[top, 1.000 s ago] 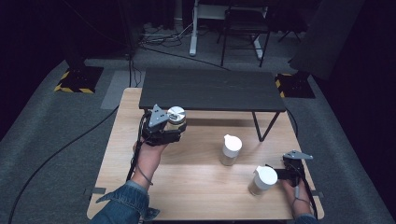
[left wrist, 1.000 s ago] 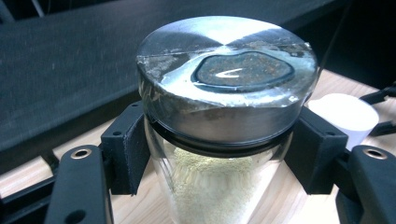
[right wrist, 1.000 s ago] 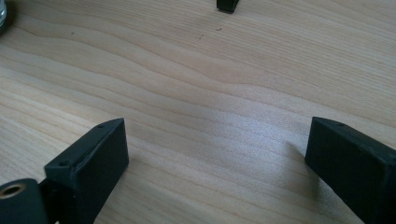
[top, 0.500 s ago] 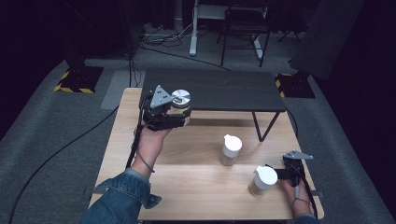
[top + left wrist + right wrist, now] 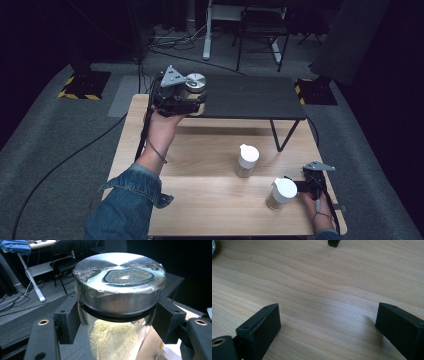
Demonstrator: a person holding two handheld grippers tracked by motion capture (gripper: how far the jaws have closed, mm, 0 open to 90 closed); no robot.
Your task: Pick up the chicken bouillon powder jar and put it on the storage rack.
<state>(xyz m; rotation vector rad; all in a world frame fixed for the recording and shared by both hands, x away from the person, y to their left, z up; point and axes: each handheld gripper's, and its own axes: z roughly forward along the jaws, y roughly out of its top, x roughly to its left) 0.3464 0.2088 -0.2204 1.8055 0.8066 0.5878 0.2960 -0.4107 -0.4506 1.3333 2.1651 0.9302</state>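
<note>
- While the left arm stretches toward the upper left of the frame, the left gripper (image 5: 186, 102) pinches a jar (image 5: 117, 305) with a silver lid.
- Right gripper (image 5: 328, 327) rests low at the lower right, jaws spread wide over the wooden table (image 5: 317, 285).

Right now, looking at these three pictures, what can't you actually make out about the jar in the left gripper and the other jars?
- Jar, left gripper view: its base is cut off by the bottom edge, and the left gripper pads cover its sides.
- Right-hand white-lidded jar, high view: too small to read its contents or tell whether the right gripper beside it touches it.
- Middle white-lidded jar, high view: contents too small to tell.
- Floor beyond the table: too dark.
</note>
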